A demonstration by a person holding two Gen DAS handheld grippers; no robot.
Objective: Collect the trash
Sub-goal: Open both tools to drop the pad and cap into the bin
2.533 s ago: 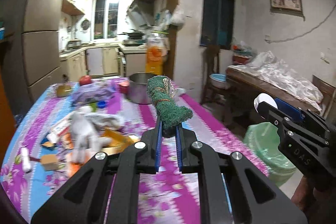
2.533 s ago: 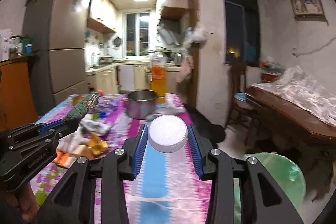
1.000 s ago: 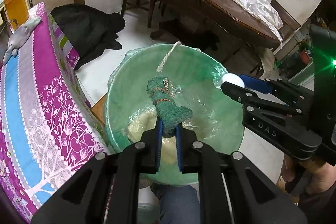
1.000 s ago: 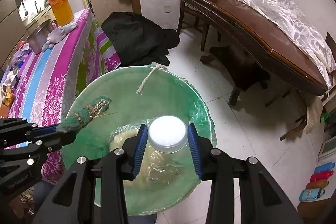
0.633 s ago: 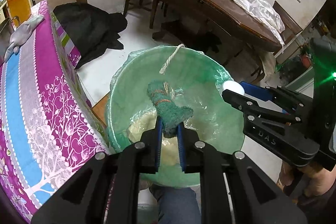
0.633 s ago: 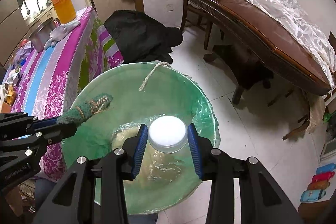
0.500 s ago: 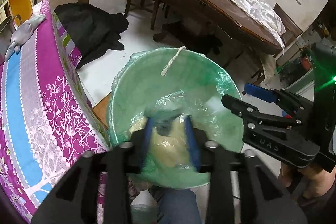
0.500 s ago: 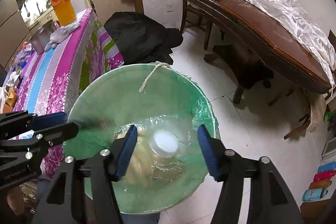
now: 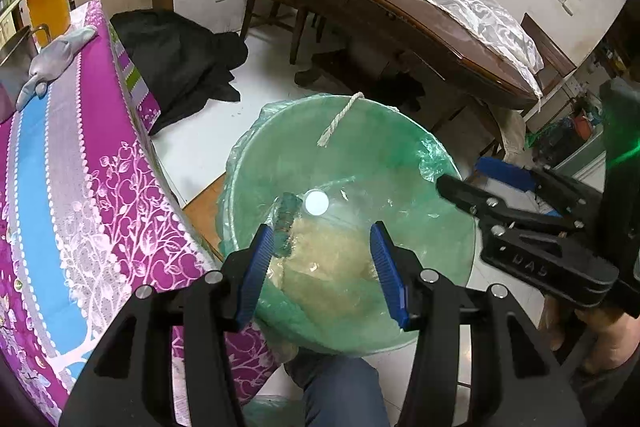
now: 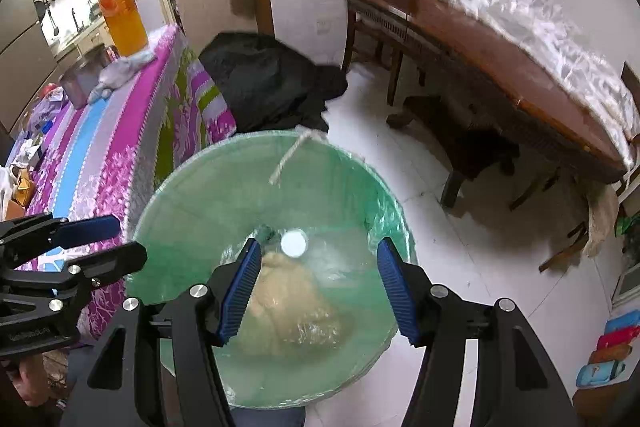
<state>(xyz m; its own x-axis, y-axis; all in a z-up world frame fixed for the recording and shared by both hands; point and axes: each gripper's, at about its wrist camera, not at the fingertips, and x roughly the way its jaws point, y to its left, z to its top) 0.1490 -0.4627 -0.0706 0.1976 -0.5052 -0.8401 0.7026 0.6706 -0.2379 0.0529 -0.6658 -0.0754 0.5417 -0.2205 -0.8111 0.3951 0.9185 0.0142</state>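
Note:
A green-lined trash bin (image 9: 360,131) stands on the floor beside the table; it also shows in the right wrist view (image 10: 224,187). Inside it lie a white round lid (image 9: 316,202), a green scrubbing cloth (image 9: 286,219) and a yellowish bag (image 9: 332,267). The lid (image 10: 293,243) and the cloth (image 10: 265,233) show in the right wrist view too. My left gripper (image 9: 322,273) is open and empty above the bin. My right gripper (image 10: 318,287) is open and empty above the bin as well.
A table with a purple and blue flowered cloth (image 9: 60,187) stands left of the bin, with a juice jar (image 10: 122,21) and a grey rag (image 9: 56,57). A black bag (image 10: 272,83) lies on the floor. A dark wooden table (image 10: 500,75) stands at the right.
Both grippers opened over the bin. The green cloth dropped from the left one and the white lid from the right one; both now lie inside the bin.

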